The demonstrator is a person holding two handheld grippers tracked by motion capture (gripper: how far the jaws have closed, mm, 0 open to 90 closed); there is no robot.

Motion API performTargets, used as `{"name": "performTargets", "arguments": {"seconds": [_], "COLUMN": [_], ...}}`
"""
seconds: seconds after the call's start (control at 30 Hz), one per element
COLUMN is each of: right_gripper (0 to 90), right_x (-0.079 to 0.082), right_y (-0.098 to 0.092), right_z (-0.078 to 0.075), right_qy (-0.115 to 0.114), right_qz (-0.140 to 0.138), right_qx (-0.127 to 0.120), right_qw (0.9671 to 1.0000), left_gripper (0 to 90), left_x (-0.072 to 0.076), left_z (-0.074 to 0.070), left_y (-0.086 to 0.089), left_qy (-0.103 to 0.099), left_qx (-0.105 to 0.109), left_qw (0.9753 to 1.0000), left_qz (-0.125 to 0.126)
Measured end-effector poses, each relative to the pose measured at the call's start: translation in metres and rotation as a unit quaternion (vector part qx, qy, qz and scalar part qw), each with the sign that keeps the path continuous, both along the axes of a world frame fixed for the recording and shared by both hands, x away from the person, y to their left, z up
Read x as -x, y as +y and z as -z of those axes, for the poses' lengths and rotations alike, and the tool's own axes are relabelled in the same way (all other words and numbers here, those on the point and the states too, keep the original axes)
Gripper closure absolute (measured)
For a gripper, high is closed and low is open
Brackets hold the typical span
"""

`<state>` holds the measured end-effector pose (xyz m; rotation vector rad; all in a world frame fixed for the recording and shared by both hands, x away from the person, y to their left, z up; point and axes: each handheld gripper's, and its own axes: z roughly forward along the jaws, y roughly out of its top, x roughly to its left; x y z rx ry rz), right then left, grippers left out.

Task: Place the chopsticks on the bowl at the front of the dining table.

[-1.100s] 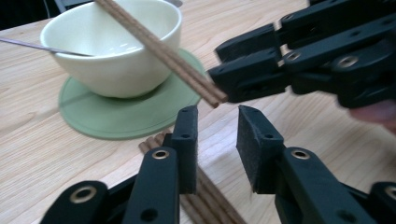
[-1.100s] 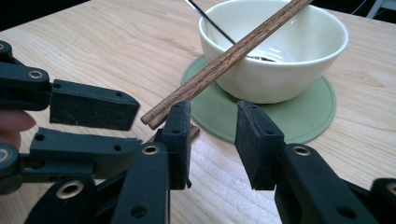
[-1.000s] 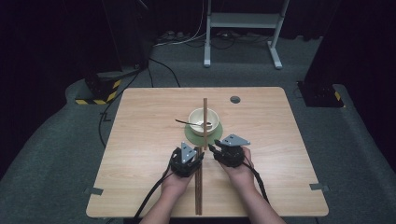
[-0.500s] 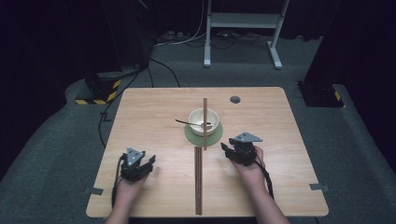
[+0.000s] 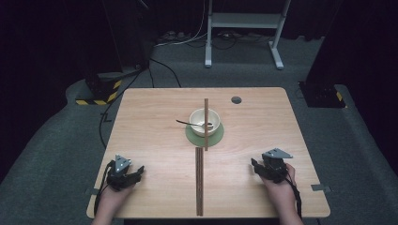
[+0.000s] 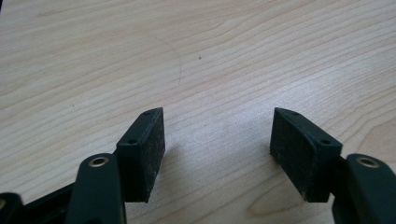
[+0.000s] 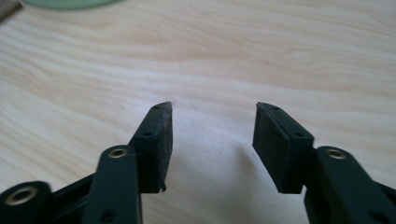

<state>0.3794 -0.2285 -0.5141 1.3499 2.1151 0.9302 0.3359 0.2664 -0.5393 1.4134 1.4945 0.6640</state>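
A light wooden table [image 5: 141, 122] with a small dark round hole [image 5: 236, 100] near its far edge stood on grey carpet [image 5: 56, 140]. Beyond it the room was very dark. A white metal stand [image 5: 244, 28] rose at the far middle, with cables [image 5: 187, 40] trailing over the floor beside it. At the far left sat a black base with yellow-and-black hazard stripes [image 5: 101, 93]; another dark block [image 5: 321, 93] lay at the far right.

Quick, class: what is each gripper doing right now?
Left gripper: open, holding nothing, over bare table.
Right gripper: open, holding nothing.
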Motion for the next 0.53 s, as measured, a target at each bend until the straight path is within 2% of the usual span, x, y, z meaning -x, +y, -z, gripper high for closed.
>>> {"name": "performTargets", "arguments": {"seconds": [0.03,0.1,0.13,0.27,0.33,0.43,0.47,0.53], "right_gripper": [46.5,44.4,42.9,39.8,39.7,37.6,36.1,34.1], "right_x": [0.0021,0.0054,0.007,0.0096,0.0095,0.0095,0.0093,0.0089], "right_y": [-0.004,-0.0075,-0.0091,-0.0107,-0.0106,-0.0105,-0.0103,-0.0102], "right_z": [0.0018,0.0047,0.0073,0.0081,0.0082,0.0082,0.0084,0.0083], "right_qy": [0.008,0.016,0.014,0.013,0.013,0.013,0.013,0.017], "right_qz": [0.002,0.003,-0.001,-0.01,-0.01,-0.009,-0.01,-0.012], "right_qx": [0.003,0.002,0.002,-0.001,-0.002,-0.001,0.0,-0.001], "right_qw": [1.0,0.9999,0.9999,0.9999,0.9999,0.9999,0.9999,0.9998], "left_gripper": [33.5,32.8,32.6,33.1,33.9,34.0,34.1,34.3], "left_x": [-0.0004,-0.0014,-0.0011,-0.0015,-0.0003,0.0002,-0.0008,-0.0012], "left_z": [-0.0002,-0.0008,-0.0009,-0.0005,-0.0008,-0.0009,-0.0007,-0.0007], "left_y": [0.002,0.0046,0.0053,0.0032,0.0041,0.0043,0.0031,0.0026], "left_qy": [0.003,0.015,0.017,0.009,0.015,0.017,0.011,0.01], "left_qx": [0.0,0.017,0.013,0.023,0.013,0.009,0.018,0.019], "left_qw": [1.0,0.9997,0.9998,0.9997,0.9998,0.9998,0.9998,0.9997], "left_qz": [0.005,0.001,0.004,0.0,0.007,0.007,0.002,-0.005]}}
